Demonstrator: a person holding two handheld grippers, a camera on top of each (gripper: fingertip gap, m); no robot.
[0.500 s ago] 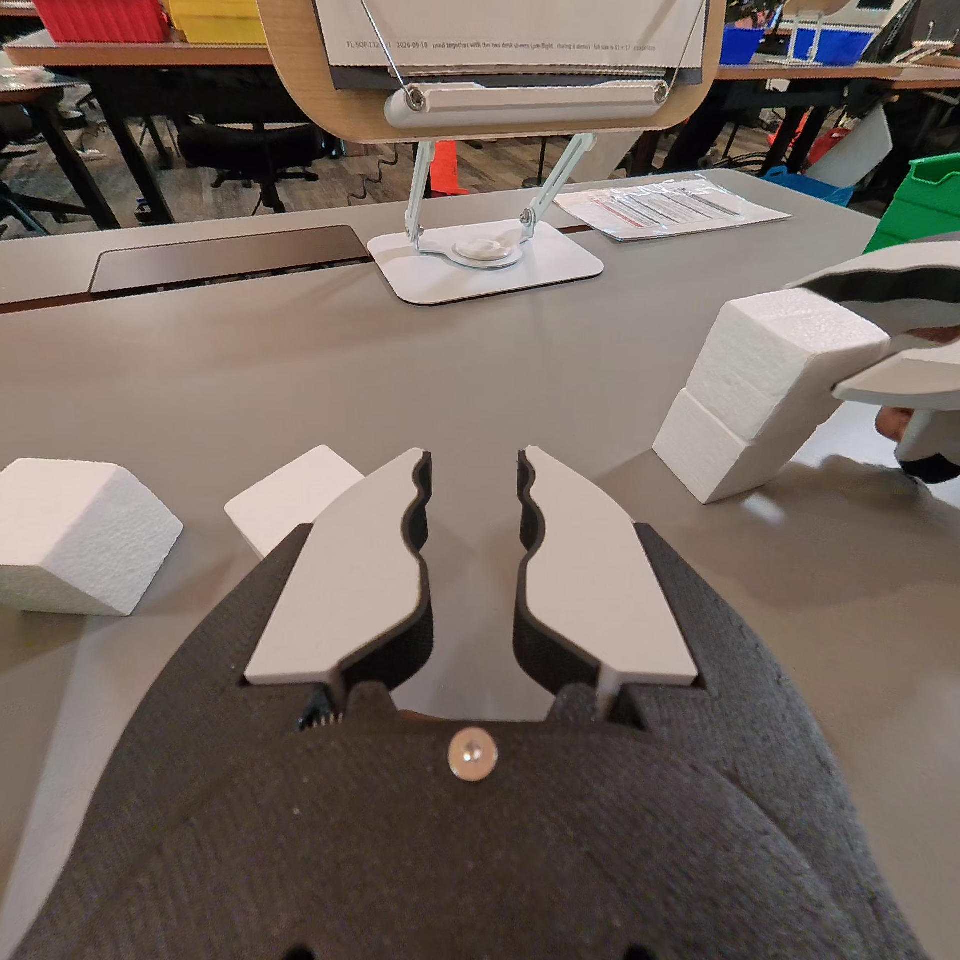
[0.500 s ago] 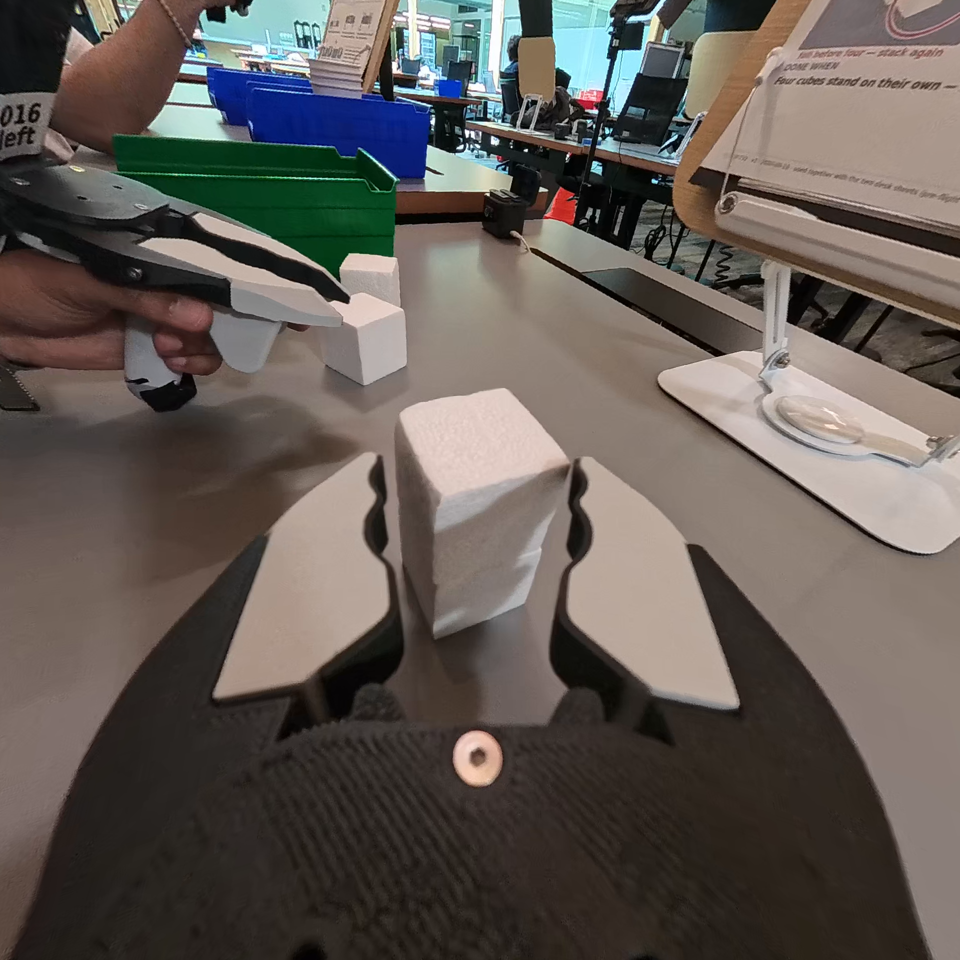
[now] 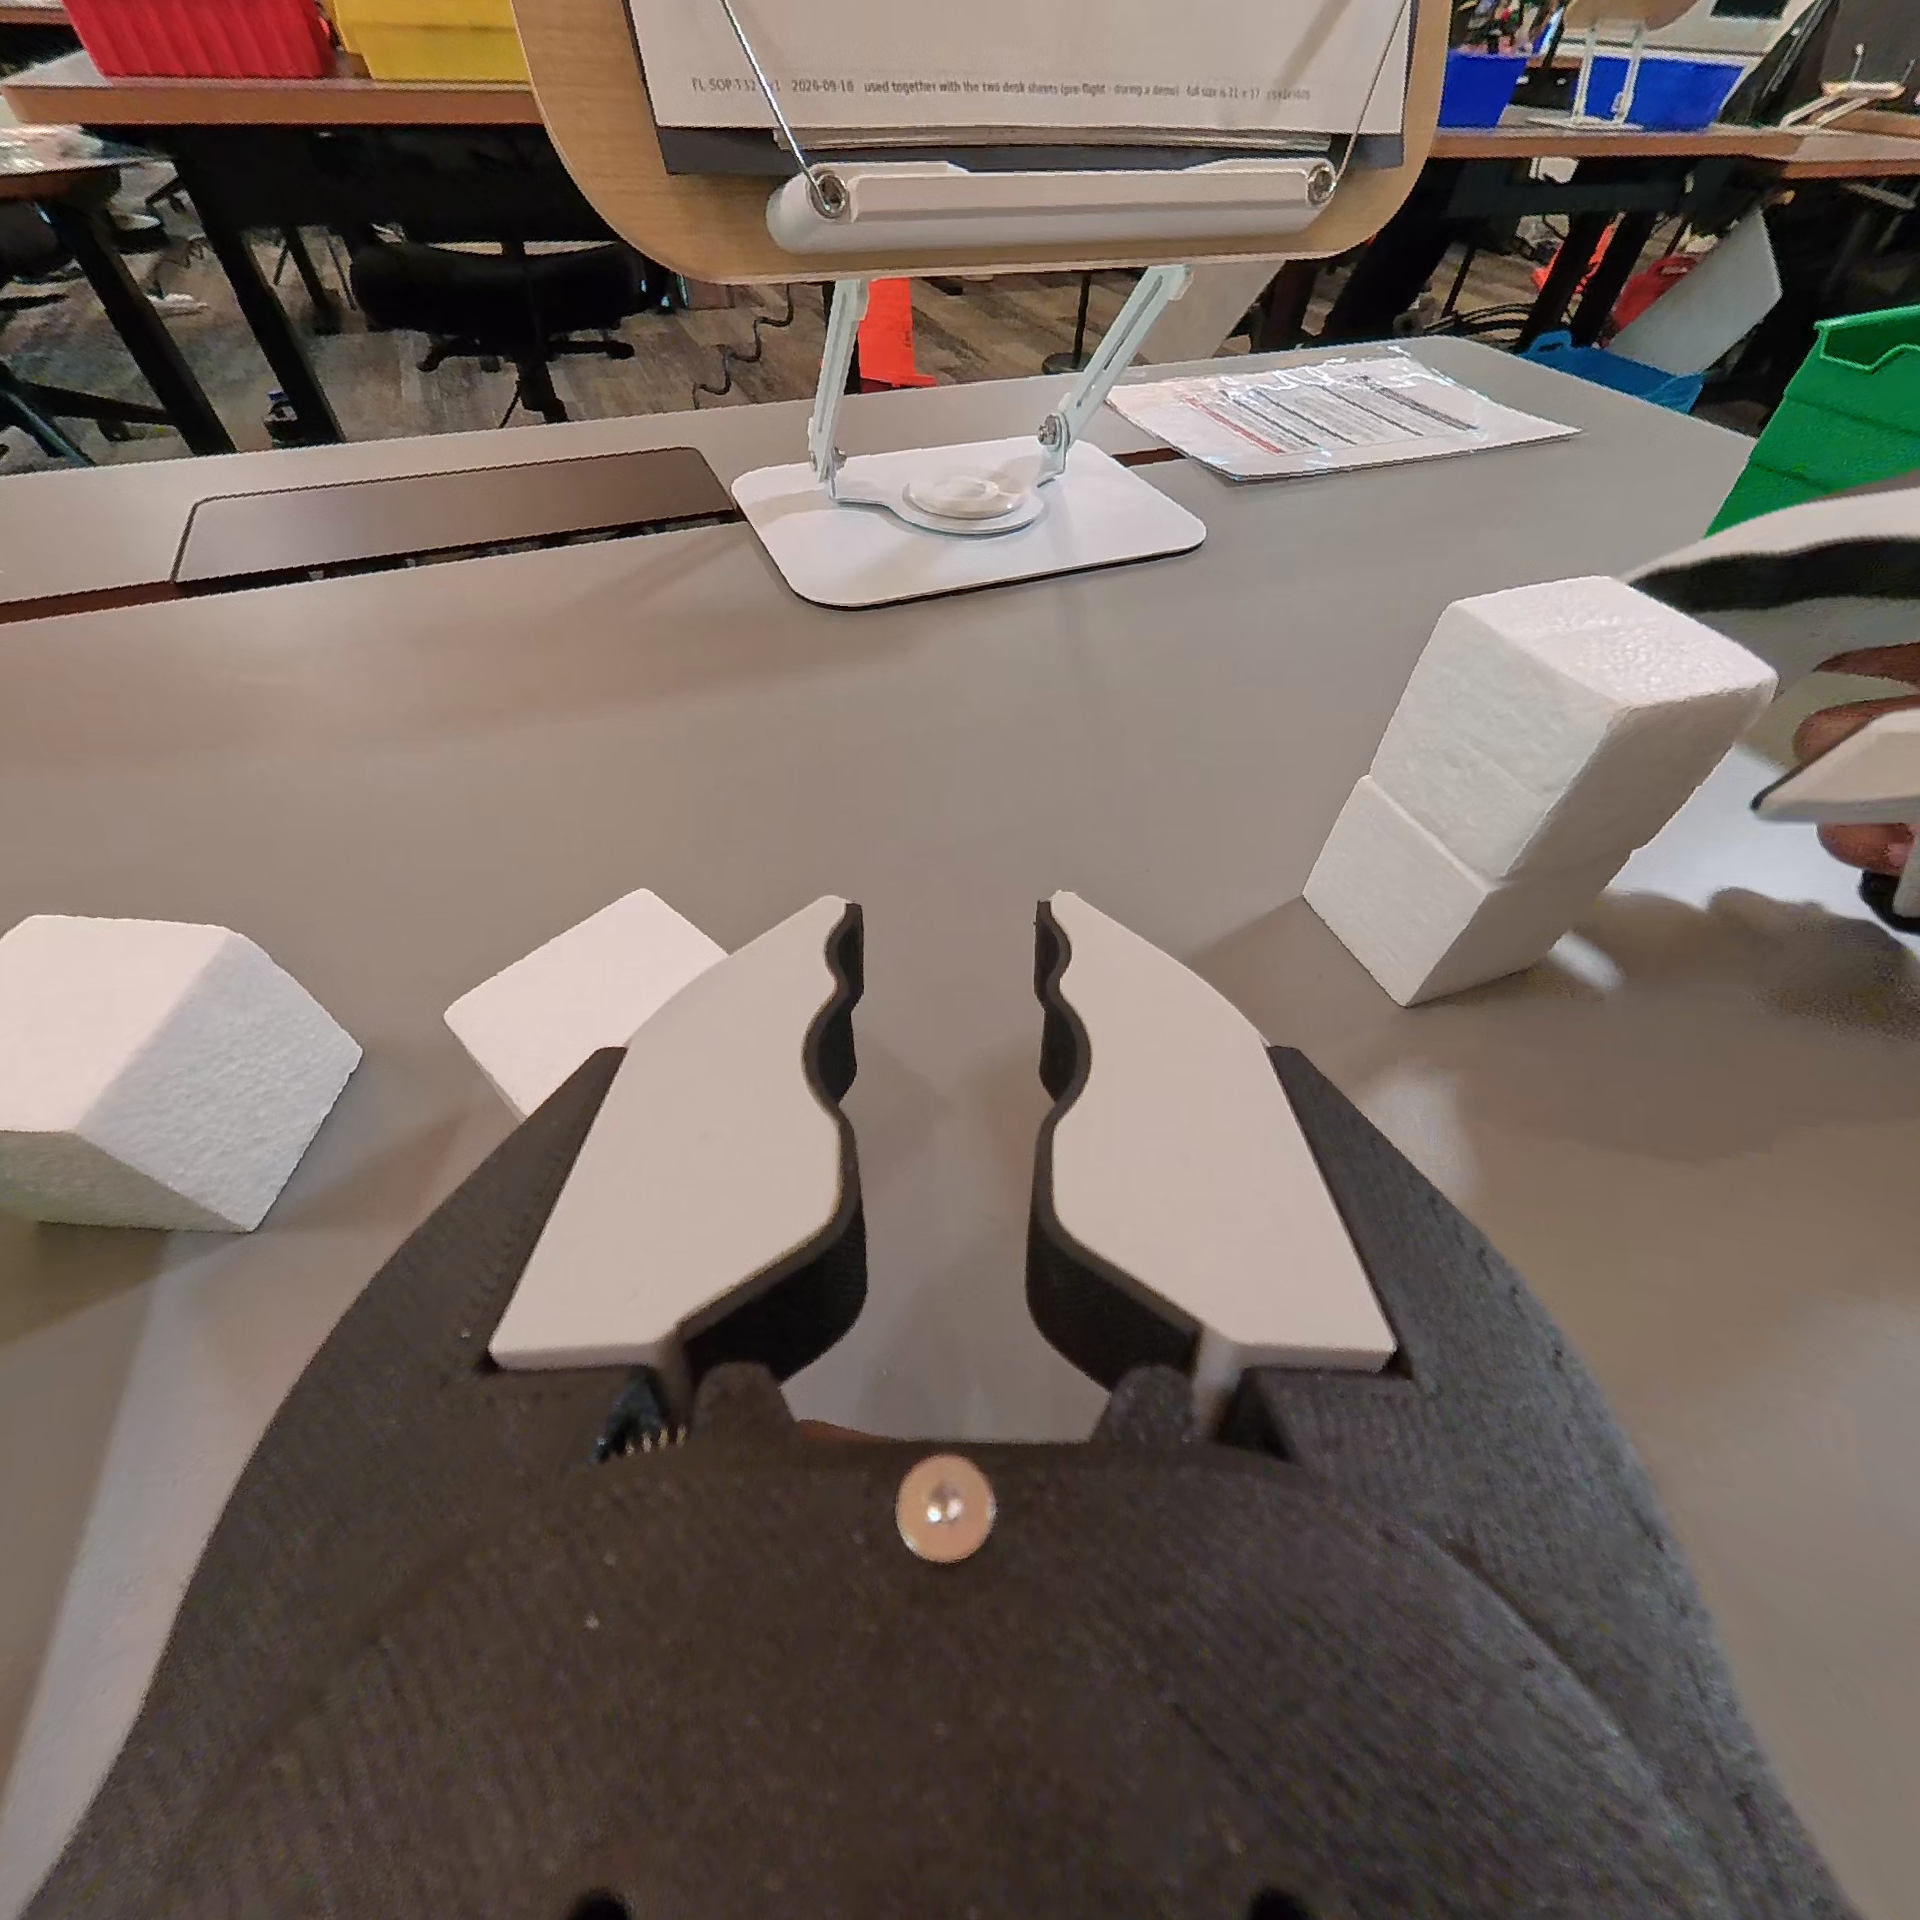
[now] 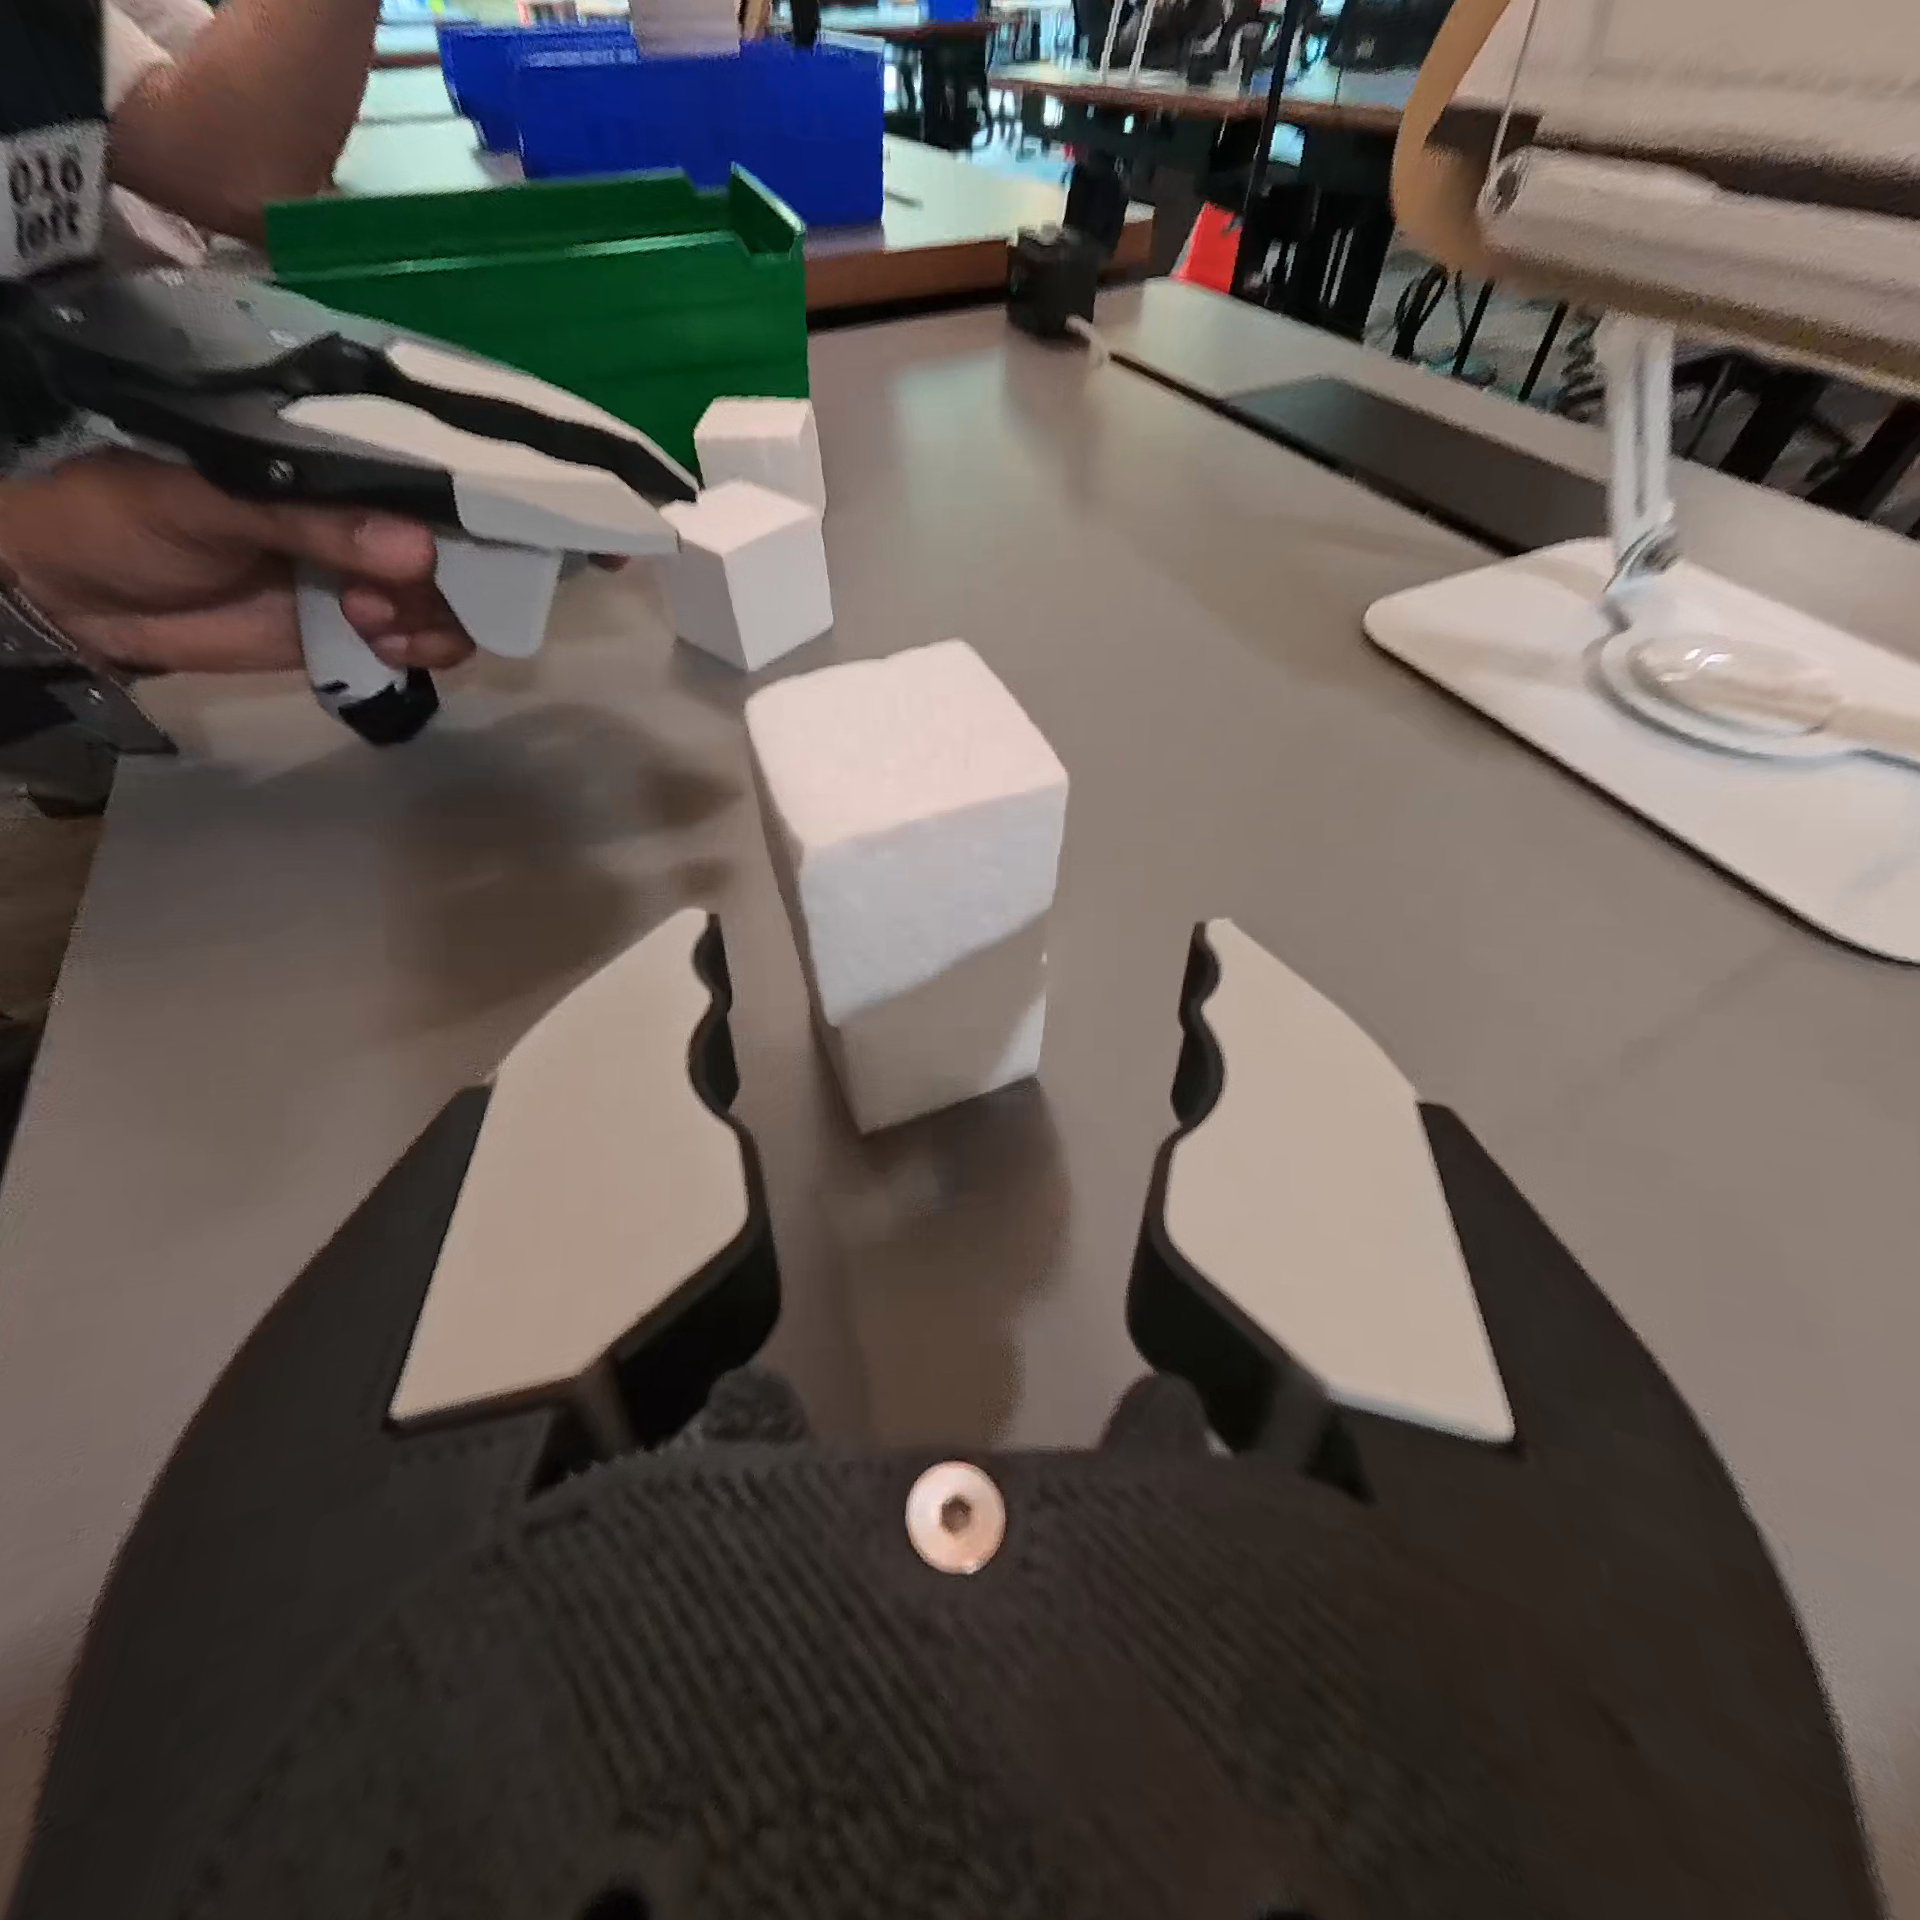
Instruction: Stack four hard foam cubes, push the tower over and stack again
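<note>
Several white foam cubes lie on the grey table (image 3: 1039, 727). My left gripper (image 3: 945, 909) is open with a narrow gap, empty, low over the table. One cube (image 3: 177, 1060) lies to its left, and another (image 3: 582, 987) sits partly hidden behind its left finger. A stack of two cubes (image 3: 1538, 790) stands at the right. My right gripper (image 4: 956, 930) is wide open and empty, its fingertips just short of that stack (image 4: 914, 862), whose top cube sits slightly askew. It shows at the right edge of the left wrist view (image 3: 1829, 707). The left gripper (image 4: 582, 499), held by a hand, points at the two loose cubes (image 4: 748, 582).
A document stand with a white base (image 3: 977, 520) and a wooden board stands at the back of the table. A plastic-sleeved sheet (image 3: 1340, 416) lies beside it. A green bin (image 4: 582, 281) and blue bins (image 4: 707, 114) stand beyond the cubes. A dark cable hatch (image 3: 447, 509) is set into the table.
My right gripper has opened wider and drawn back from the stack, which stands free on the table. My left gripper has hardly moved.
</note>
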